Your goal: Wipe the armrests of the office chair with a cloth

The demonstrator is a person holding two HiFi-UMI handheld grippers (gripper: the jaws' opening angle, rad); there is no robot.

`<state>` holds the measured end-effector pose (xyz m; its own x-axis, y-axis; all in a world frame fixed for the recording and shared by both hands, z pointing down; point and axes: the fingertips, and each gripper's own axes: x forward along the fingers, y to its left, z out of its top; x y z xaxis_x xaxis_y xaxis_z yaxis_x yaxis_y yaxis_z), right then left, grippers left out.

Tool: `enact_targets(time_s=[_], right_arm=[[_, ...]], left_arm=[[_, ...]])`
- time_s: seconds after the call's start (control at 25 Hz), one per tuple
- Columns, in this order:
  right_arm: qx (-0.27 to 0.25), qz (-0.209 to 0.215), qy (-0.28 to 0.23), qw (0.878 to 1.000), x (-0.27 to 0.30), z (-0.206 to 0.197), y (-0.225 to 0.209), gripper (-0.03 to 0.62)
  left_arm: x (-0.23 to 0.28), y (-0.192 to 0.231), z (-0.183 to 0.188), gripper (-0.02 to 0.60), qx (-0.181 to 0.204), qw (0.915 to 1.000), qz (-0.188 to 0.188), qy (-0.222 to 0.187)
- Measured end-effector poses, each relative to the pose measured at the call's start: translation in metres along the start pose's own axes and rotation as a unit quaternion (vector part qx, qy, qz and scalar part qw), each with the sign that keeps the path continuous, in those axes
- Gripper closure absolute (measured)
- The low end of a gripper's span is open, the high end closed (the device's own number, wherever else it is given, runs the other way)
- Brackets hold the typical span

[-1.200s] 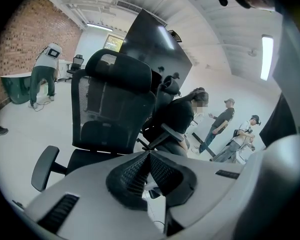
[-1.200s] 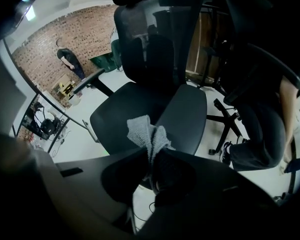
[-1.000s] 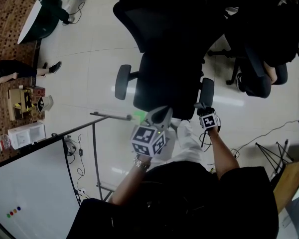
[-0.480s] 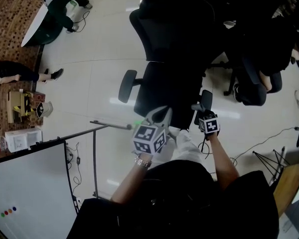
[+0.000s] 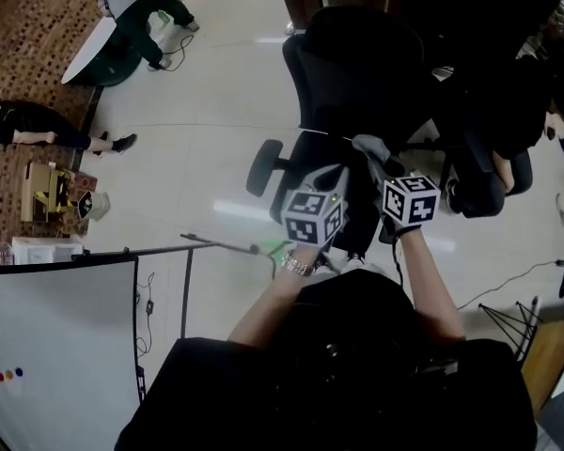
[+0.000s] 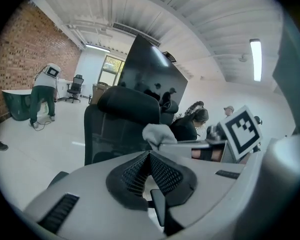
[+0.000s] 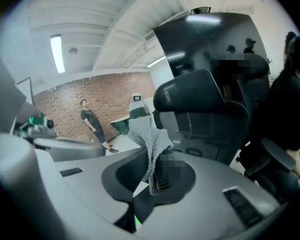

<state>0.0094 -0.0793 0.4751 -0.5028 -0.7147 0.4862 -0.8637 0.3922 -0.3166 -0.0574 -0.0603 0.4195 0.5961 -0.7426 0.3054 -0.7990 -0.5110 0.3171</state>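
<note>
The black office chair stands ahead of me on the pale floor, its left armrest sticking out to the side. My right gripper is shut on a grey cloth, raised in front of the chair's seat. In the right gripper view the cloth hangs bunched between the jaws, with the chair behind. My left gripper is beside it, shut and holding nothing. From the left gripper view I see the cloth and the chair's back.
A second person sits in another black chair close on the right. A whiteboard and a thin metal stand are at lower left. Boxes, a person and a green table are far left.
Both grippers have risen and come closer together, off the right armrest and up in front of the seat. The cloth went up with the right gripper. My view shifted towards the chair.
</note>
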Motion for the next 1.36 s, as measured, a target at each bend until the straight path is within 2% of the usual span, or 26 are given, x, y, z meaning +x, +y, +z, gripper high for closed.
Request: enact_targets(time_s=[0.08, 0.16, 0.32, 0.64, 1.36], right_arm=[[-0.014, 0.008, -0.014, 1.0, 0.001, 0.031, 0.021, 0.562], [-0.026, 0.015, -0.02, 0.999, 0.004, 0.046, 0.042, 0.562], [-0.059, 0.013, -0.011, 0.998, 0.012, 0.044, 0.064, 0.563], [-0.058, 0.007, -0.006, 0.998, 0.015, 0.051, 0.059, 0.565], [-0.064, 0.01, -0.004, 0.998, 0.012, 0.054, 0.063, 0.563]], left_arm=[[0.0, 0.002, 0.009, 0.581, 0.002, 1.0, 0.0, -0.007], [-0.001, 0.006, 0.013, 0.581, 0.004, 0.9999, 0.003, -0.011], [-0.001, 0.011, 0.023, 0.581, 0.01, 0.9997, 0.003, -0.02], [0.003, 0.018, 0.041, 0.581, 0.014, 0.9994, -0.002, -0.032], [0.003, 0.017, 0.045, 0.581, 0.011, 0.9992, -0.009, -0.037]])
